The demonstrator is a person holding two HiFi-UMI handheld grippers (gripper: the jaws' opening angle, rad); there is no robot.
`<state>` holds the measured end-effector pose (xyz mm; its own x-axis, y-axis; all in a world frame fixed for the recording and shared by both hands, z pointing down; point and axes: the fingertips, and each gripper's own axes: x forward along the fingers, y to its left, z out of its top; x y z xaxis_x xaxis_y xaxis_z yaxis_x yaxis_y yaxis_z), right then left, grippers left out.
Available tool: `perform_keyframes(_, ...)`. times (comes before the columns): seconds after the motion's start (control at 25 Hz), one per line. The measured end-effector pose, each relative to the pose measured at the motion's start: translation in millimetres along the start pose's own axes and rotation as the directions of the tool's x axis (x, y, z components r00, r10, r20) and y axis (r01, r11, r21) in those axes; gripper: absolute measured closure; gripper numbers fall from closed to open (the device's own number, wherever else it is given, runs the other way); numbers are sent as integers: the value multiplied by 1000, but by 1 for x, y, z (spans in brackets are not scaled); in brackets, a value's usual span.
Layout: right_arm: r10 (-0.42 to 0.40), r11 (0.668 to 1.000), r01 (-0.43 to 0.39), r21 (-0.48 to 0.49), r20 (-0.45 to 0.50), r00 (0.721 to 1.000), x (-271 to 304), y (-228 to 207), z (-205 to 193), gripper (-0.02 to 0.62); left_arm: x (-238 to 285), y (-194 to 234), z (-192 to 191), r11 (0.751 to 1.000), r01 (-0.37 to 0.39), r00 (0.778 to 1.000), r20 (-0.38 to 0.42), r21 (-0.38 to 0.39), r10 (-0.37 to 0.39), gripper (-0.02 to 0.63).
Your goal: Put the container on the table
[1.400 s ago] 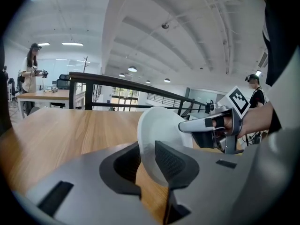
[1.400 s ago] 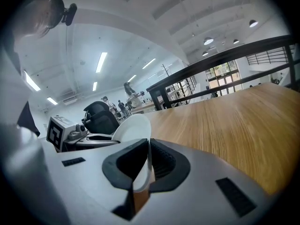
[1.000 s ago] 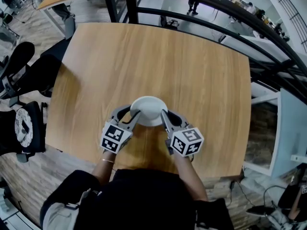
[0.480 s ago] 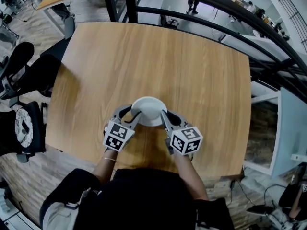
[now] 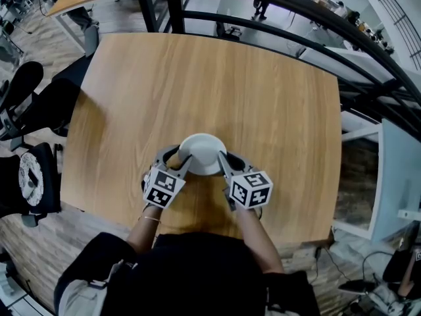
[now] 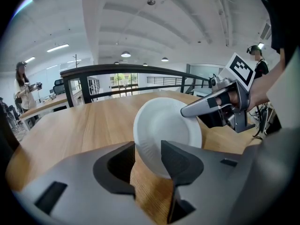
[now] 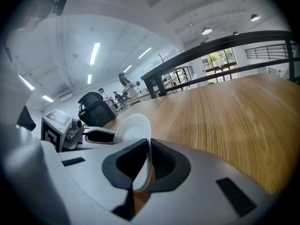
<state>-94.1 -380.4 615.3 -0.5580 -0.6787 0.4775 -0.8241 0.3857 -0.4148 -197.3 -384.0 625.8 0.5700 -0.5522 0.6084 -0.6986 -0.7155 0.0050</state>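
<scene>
White shallow paper container (image 5: 202, 151) hangs tilted, near the pale wooden table (image 5: 217, 78), its rim pinched tight by the right gripper (image 5: 223, 161); the left gripper (image 5: 185, 160) has just been opening, rim loose between spread jaws. It looks light, flimsy, easily creased, so the rim is the place to grip

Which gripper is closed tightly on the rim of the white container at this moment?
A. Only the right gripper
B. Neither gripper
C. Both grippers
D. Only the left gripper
A: the right gripper has its jaws pinched on the rim of the white container, while the left gripper has jaws that have just been opening and stand apart around the rim.
</scene>
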Motion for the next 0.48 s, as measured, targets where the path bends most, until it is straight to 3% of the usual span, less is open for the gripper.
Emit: perform_keyframes(0.48,-20,1000,21,11,-52,998,8,-12,-12,569,12,-2,-7,1000,11,1000,-29,-18,-12,440)
